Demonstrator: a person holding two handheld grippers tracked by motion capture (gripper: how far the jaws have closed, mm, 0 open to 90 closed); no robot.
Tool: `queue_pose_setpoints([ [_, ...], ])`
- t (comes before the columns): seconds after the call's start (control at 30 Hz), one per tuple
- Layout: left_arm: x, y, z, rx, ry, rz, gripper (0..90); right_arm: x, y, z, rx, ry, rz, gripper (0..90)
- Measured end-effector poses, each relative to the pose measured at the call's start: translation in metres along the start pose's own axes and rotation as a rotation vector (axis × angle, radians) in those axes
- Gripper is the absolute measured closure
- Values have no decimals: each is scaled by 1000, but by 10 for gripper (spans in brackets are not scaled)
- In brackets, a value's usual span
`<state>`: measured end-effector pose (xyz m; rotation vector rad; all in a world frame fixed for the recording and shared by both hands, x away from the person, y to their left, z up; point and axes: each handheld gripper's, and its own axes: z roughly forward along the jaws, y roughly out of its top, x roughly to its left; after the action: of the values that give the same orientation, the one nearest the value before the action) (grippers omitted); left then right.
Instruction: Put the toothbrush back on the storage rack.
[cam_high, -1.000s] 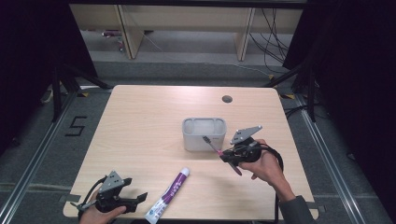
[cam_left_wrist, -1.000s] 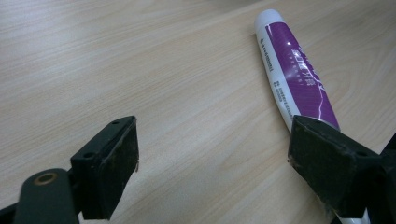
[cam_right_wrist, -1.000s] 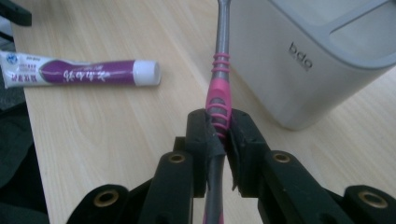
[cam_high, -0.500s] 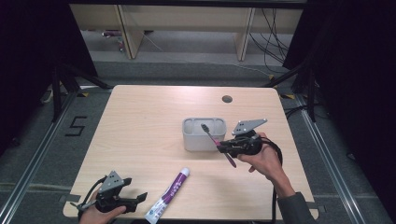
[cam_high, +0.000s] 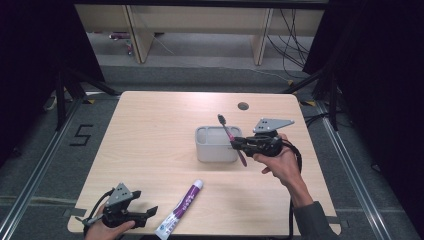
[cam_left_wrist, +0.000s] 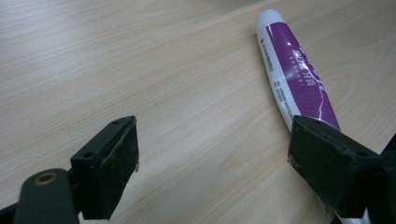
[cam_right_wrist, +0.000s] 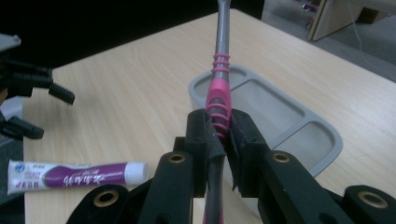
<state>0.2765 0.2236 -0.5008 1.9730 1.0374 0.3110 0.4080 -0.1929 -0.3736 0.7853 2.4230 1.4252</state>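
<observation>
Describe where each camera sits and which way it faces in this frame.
High view: above the person's side, looking forward and down on the table; both hands.
Left gripper view: on the left gripper, looking along open jaws.
Right gripper view: on the right gripper, facing the grey holder, clamping the toothbrush.
All share the toothpaste tube.

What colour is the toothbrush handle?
The slim plastic toothbrush is pink and grey, clearest in the right gripper view.

The pink-and-grey plastic toothbrush (cam_right_wrist: 219, 93) loses its bristle head past the right gripper view's top edge. In the left gripper view, the purple-and-white toothpaste tube (cam_left_wrist: 299, 79) slips behind a black pad, its tail end unseen, its small print illegible.
</observation>
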Motion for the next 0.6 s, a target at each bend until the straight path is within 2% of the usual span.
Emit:
queue_pose_setpoints([
  [0.07, 0, 0, 1, -5, -1, -1, 159, -1, 1, 0, -6, -2, -4, 792],
  [0.1, 0, 0, 0, -1, 0, -1, 159, -1, 2, -2, -23, -12, 12, 793],
  [0.13, 0, 0, 1, -5, -1, -2, 159, -3, 2, -1, -42, -23, -9, 792],
  [0.17, 0, 0, 1, -3, -1, -2, 159, -3, 3, -2, -44, -5, 20, 792],
  [0.2, -1, 0, 1, -2, -1, -4, 159, -3, 4, -4, -45, -7, 29, 793],
  [0.33, 0, 0, 1, -7, -2, -2, 159, -5, 7, -4, -69, -5, 31, 793],
  [0.37, 0, 0, 1, -6, -2, -1, 159, -6, 8, -5, -73, -27, 21, 793],
  [0.4, 0, 0, 1, -2, -3, 0, 159, -6, 9, -5, -82, -5, 38, 793],
  [0.43, -1, 0, 1, -2, -2, -1, 159, -6, 9, -5, -82, -5, 38, 793],
  [0.47, -1, 0, 1, -1, -2, -2, 159, -6, 10, -6, -75, -11, 39, 793],
  [0.5, -1, 0, 1, -1, -2, -3, 159, -8, 11, -5, -89, -24, 22, 793],
  [0.53, -1, 0, 1, 0, -2, -3, 159, -8, 12, -4, -86, -18, 44, 793],
  [0.6, -1, 0, 1, 1, -3, -2, 159, -9, 13, -4, -96, -31, 35, 793],
])
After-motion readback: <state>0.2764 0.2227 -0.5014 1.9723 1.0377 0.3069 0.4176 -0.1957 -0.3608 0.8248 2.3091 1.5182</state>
